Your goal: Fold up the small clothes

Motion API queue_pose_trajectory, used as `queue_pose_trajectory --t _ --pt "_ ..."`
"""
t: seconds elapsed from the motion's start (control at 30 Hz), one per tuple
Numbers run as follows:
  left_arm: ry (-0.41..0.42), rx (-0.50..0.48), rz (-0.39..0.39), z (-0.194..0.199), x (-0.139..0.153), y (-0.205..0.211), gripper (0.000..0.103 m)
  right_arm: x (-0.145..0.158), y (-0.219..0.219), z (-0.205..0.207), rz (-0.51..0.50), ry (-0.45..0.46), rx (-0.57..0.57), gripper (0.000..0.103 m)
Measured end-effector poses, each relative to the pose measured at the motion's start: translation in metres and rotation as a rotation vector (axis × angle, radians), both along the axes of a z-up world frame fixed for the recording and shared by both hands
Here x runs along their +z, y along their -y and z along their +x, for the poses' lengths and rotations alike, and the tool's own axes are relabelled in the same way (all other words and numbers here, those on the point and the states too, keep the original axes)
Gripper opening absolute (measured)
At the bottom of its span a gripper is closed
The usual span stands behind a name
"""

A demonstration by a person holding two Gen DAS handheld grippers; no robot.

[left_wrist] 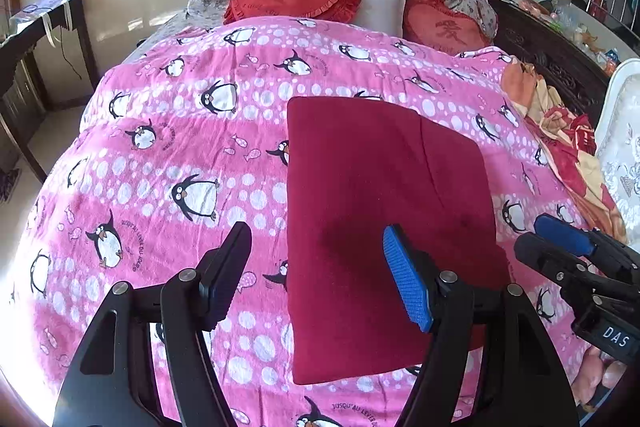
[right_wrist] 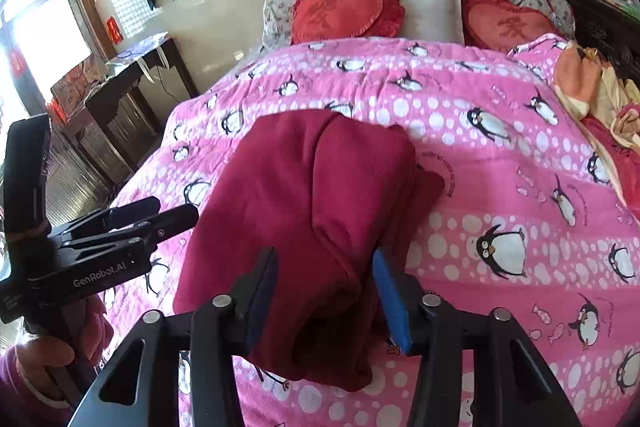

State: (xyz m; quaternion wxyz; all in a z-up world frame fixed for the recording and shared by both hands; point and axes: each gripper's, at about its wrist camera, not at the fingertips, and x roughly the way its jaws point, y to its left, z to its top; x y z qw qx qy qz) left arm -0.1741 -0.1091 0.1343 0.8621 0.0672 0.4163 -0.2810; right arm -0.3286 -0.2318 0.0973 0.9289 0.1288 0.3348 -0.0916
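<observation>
"DAS" tag on right hand-held gripper; bedspread lettering perhaps "JUSQU'AU LEVER".

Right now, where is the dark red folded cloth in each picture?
Left wrist view: the dark red folded cloth lies centre-right on the penguin blanket.
Right wrist view: the cloth fills the centre.
Shared landmark: the white pillow between two red heart cushions.
</observation>
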Motion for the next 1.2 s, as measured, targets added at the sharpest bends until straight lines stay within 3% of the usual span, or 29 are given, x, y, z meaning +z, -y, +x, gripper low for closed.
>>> queue_pose_trajectory --t 0.13,0.3,0.43,1.2 --pt "0.017 0.013 -0.003 -0.005 0.01 -0.002 0.069 0.019 -0.01 -0.005 -0.058 0.036 -0.026 0.051" --pt "0.061 0.034 -0.003 -0.011 0.02 -0.009 0.069 0.026 -0.016 -0.008 -0.05 0.066 -0.051 0.052" --pt "0.085 0.052 0.002 -0.015 0.024 -0.015 0.069 0.024 -0.019 -0.01 -0.038 0.076 -0.054 0.065" --pt "0.169 0.052 0.13 -0.026 0.024 -0.006 0.069 0.018 -0.021 -0.007 -0.026 0.041 -0.04 0.066"
